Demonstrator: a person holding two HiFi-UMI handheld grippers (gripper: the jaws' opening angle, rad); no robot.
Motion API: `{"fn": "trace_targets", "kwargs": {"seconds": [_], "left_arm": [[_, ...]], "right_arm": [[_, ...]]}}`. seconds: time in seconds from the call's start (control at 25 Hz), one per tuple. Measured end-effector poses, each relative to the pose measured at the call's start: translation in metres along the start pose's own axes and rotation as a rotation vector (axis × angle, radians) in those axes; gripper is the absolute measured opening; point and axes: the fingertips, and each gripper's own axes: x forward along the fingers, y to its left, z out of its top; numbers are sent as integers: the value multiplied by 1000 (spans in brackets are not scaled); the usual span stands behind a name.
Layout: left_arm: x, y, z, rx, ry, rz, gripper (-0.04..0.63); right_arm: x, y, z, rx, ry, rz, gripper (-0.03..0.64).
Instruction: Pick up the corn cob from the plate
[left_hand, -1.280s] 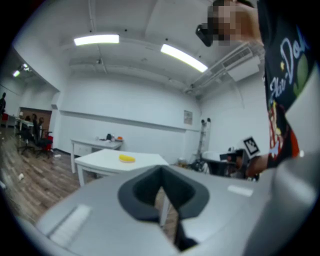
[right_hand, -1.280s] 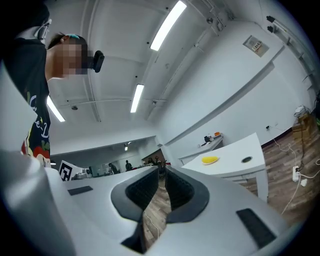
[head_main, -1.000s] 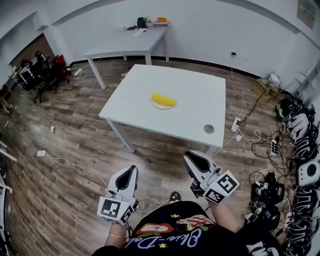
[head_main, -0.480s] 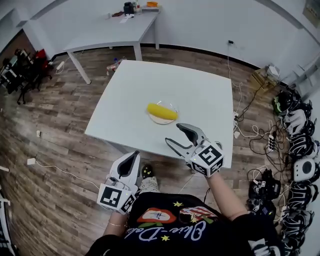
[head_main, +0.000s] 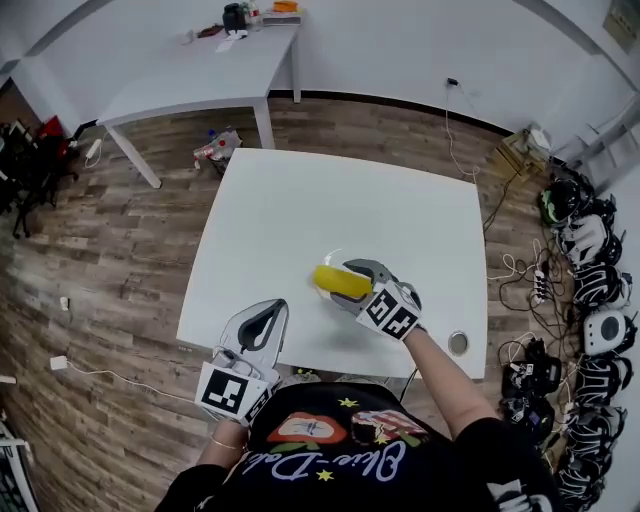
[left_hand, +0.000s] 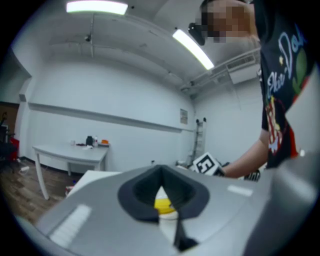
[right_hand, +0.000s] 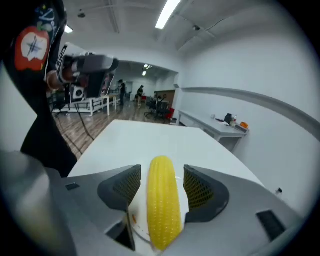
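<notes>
A yellow corn cob (head_main: 336, 281) lies on a small white plate (head_main: 325, 266) on the white table (head_main: 340, 200). My right gripper (head_main: 346, 279) stands open around it. In the right gripper view the corn cob (right_hand: 162, 200) runs lengthwise between the two mesh pads (right_hand: 199, 187), with a gap on each side, and the plate (right_hand: 139, 222) shows beneath. My left gripper (head_main: 272, 308) hangs over the table's front edge, shut and holding nothing. Past the left gripper (left_hand: 161, 172) I see the corn cob (left_hand: 164, 204) and the right gripper's marker cube (left_hand: 206, 163).
A round cable hole (head_main: 458, 343) sits at the table's near right corner. A second white table (head_main: 200, 80) with small items stands behind. Cables and gear (head_main: 590, 260) lie along the right on the wood floor (head_main: 100, 240).
The person has stepped up to the table. My right gripper has swung forward over the plate, its jaws now either side of the corn. The left gripper now reaches the table's front edge.
</notes>
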Motion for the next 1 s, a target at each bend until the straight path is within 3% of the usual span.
{"fn": "trace_targets", "kwargs": {"seconds": [0.2,0.44,0.64,0.76,0.88,1.0], "left_arm": [[24,15,8,-74,-12,-2,-3],[18,17,0,-110,11,39,-3],[20,19,8,-141,-27,41,-3],[25,23,7,-123,-18,41,-3],[33,25,7,-148,-24,22,-3],[47,21,14,-152,-47,-25,-3]], "right_arm": [[37,-4,-25,-56,131,109,247],[49,-5,-33,117,110,152,245],[49,-8,-33,171,126,137,247],[34,-21,-24,296,49,61,246],[2,-41,-5,498,-110,-47,247],[-37,-60,16,636,-271,-129,245]]}}
